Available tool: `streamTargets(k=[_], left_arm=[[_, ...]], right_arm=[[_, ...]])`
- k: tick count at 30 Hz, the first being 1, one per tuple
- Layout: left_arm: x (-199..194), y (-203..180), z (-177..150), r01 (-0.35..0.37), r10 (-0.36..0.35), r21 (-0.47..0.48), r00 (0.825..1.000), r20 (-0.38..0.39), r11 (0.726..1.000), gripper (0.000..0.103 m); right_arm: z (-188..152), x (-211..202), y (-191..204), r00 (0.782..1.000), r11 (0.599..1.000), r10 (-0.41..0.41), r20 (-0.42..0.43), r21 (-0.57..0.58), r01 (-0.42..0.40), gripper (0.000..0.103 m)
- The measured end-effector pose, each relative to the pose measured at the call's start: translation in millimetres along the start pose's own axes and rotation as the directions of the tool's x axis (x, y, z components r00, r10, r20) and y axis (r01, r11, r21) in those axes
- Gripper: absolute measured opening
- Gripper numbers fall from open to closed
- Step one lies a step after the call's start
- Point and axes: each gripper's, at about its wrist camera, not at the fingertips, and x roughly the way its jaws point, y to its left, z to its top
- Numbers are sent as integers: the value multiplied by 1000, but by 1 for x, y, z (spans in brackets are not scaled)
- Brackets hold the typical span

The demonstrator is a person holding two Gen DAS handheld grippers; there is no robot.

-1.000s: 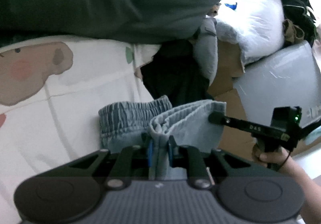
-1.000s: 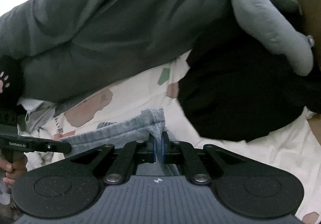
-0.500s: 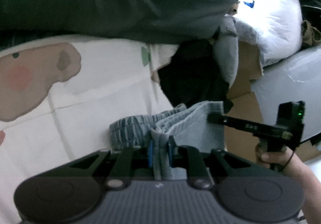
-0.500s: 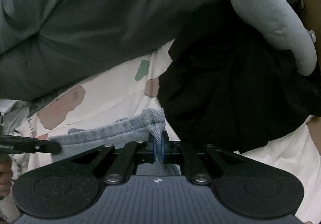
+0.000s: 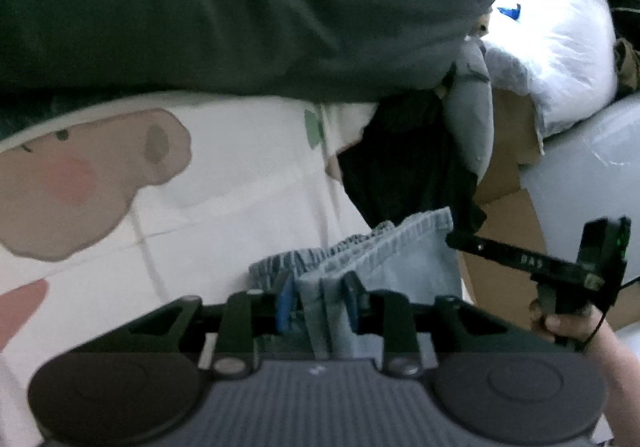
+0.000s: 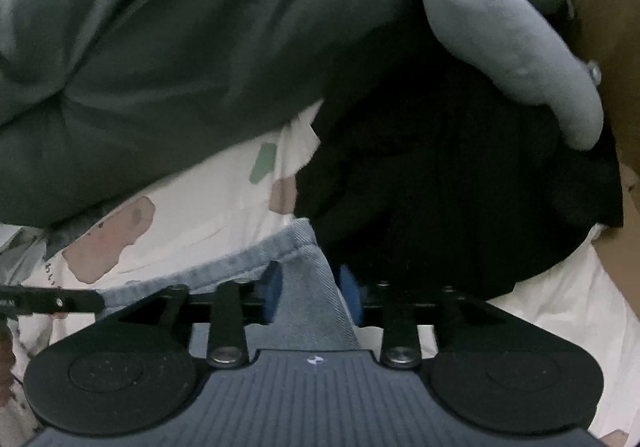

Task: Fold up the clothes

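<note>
Both claws just easing open, left gripper (image 5: 318, 301) and right gripper (image 6: 310, 287), releasing folded denim shorts (image 5: 376, 259) lying on the printed sheet (image 5: 240, 175). Soft, light, floppy; probably gripping best at the thick elastic waistband.

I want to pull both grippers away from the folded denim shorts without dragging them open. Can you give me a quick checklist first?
1. Left gripper let go: jaws have just been opening, gaps beside the denim shorts fold. Ok.
2. Right gripper let go: jaws have just been opening, cloth between them, unpinched. Ok.
3. Shorts lying on the printed sheet: ok.
4. Waistband edges lined up: cannot tell.
5. Black garment clear of the shorts: not ok, it borders them.
</note>
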Motion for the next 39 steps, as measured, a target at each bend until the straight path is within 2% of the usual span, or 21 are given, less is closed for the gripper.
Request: streamTargets(k=[4, 7, 14, 17, 18, 19, 26, 31, 35, 39], left_arm=[[-4, -4, 1, 16, -16, 8, 1000, 0, 1000, 29], [-3, -8, -2, 38, -38, 16, 999, -14, 999, 29], [13, -10, -9, 53, -53, 21, 998, -28, 998, 29], [15, -12, -9, 59, -59, 26, 998, -26, 998, 25], [16, -12, -9, 55, -54, 32, 998, -22, 998, 10], [16, -13, -10, 47, -47, 40, 999, -18, 998, 8], [3, -12, -10, 33, -34, 44, 999, 22, 999, 6], [4, -3, -10, -3, 3, 32, 1000, 5, 999, 6], [1, -9, -7, -25, 25, 87, 1000, 5, 996, 11], [-12, -13, -2, -61, 55, 98, 997, 59, 993, 17]], right_arm=[[-8, -12, 5, 999, 1000, 4, 42, 2, -4, 42], [-14, -17, 13, 996, 1000, -26, 82, -9, 27, 42], [-25, 2, 21, 998, 999, -37, 45, -28, 38, 41], [-24, 15, 20, 999, 998, -37, 20, -52, 38, 41], [-23, 18, 19, 999, 998, -31, 14, -50, 32, 41], [-22, 21, 18, 1000, 998, -26, 8, -48, 26, 41], [-7, 41, 20, 1000, 999, 1, -12, -40, -2, 41], [1, 21, 19, 999, 999, 18, 28, -38, -16, 41], [-15, -15, 9, 999, 999, 10, 42, -49, -8, 41], [-38, -51, -5, 999, 998, -15, 37, -54, 17, 41]])
